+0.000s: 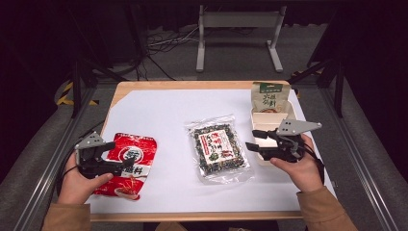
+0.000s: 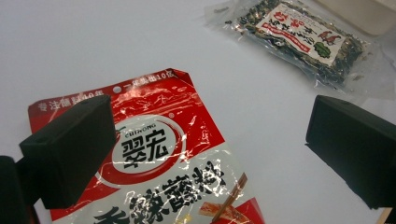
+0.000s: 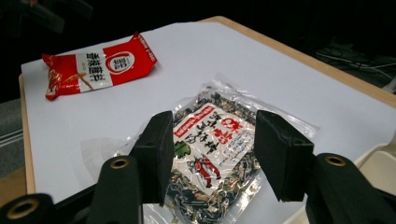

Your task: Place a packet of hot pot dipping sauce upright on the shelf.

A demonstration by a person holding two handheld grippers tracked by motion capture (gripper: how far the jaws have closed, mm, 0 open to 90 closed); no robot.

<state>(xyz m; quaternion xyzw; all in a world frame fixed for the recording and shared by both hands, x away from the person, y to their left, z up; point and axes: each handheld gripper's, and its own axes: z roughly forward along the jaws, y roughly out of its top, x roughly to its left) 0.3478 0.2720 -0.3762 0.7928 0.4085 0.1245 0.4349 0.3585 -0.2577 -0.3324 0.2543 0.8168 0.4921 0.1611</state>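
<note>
Across most of the high view lies the white sheet covering the table (image 1: 159,110), and nothing on it has been lifted yet. At centre frame rests the clear packet of dark dried food (image 1: 219,148), flat on the sheet; at lower left lies the red snack bag (image 1: 129,163), also flat. At the right edge a pale open box (image 1: 269,120) holds a green-topped pouch (image 1: 267,97) standing at its far end, so one item looks already packed and two seem left to go. Your right gripper (image 1: 250,139) sits at right of centre, aimed at the clear packet, its jaws parted roughly packet-wide with nothing pinched between them; in the right gripper view the packet (image 3: 212,154) shows beyond the gap. Your left gripper (image 1: 122,156) hovers over the red bag at lower left, jaws wide apart and empty, the bag (image 2: 159,158) lying beneath them.
</note>
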